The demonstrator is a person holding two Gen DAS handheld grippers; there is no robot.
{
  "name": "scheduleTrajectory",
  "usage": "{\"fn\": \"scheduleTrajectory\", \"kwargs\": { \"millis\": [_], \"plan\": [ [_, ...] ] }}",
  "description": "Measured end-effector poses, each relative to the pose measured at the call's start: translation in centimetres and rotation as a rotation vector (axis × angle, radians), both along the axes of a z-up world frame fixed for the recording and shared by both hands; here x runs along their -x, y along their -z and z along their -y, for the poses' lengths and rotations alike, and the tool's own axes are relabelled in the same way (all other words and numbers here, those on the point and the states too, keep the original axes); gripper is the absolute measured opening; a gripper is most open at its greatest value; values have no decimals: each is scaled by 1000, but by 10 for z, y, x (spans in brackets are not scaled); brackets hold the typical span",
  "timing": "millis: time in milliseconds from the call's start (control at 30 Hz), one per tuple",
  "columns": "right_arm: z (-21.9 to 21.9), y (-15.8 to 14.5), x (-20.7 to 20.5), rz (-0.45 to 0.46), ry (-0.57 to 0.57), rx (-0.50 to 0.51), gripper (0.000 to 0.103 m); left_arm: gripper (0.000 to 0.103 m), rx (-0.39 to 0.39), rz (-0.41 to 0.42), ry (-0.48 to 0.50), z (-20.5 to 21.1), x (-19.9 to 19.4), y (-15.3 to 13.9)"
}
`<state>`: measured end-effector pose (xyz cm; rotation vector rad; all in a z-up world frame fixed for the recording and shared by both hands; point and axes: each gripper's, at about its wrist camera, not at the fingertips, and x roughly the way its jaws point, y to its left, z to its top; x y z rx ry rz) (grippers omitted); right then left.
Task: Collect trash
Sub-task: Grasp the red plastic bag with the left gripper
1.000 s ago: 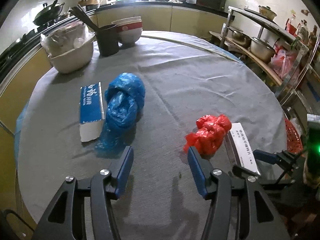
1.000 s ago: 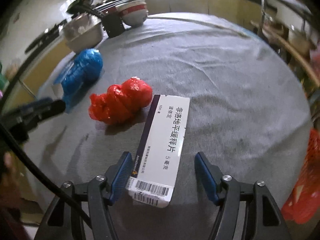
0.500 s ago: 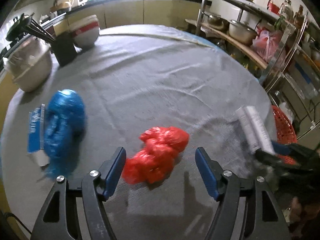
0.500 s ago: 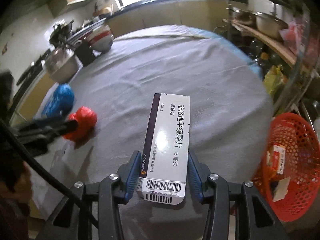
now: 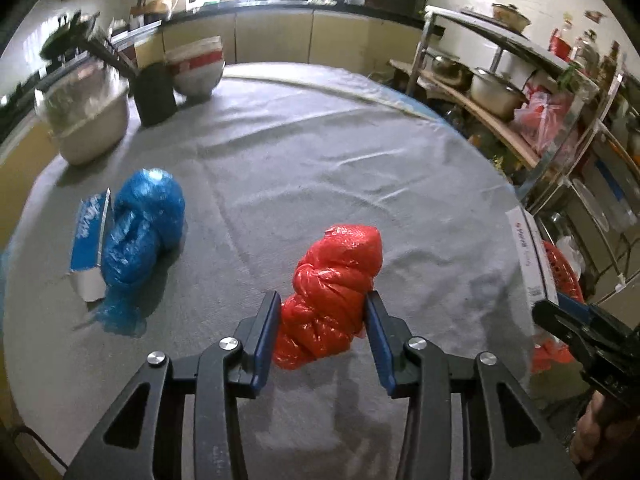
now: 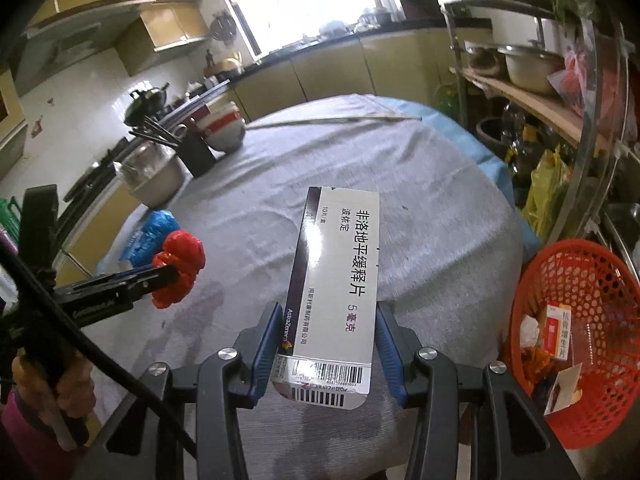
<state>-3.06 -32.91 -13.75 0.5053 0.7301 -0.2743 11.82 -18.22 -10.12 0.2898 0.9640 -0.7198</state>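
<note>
right now both tongs are loaded. the left tongs (image 5: 322,330) have just been closing and now pinch the red bag (image 5: 332,292), still low over the table (image 5: 320,152). the right tongs (image 6: 326,346) clamp the medicine box (image 6: 336,280), held above the table edge. step: carry to bin. next, i'd judge, swing the box right over the red basket (image 6: 576,344) and release. blue bag (image 5: 140,232) and blue carton (image 5: 86,240) still on the table.
</note>
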Motion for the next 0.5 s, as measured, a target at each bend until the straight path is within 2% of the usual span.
{"fn": "scheduleTrajectory", "kwargs": {
  "millis": [267, 500],
  "plan": [
    [11, -12, 24, 50, 46, -2, 49, 44, 29, 120, 29, 13, 50, -42],
    [25, -18, 55, 97, 94, -4, 49, 44, 43, 193, 41, 19, 79, -66]
  ]
}}
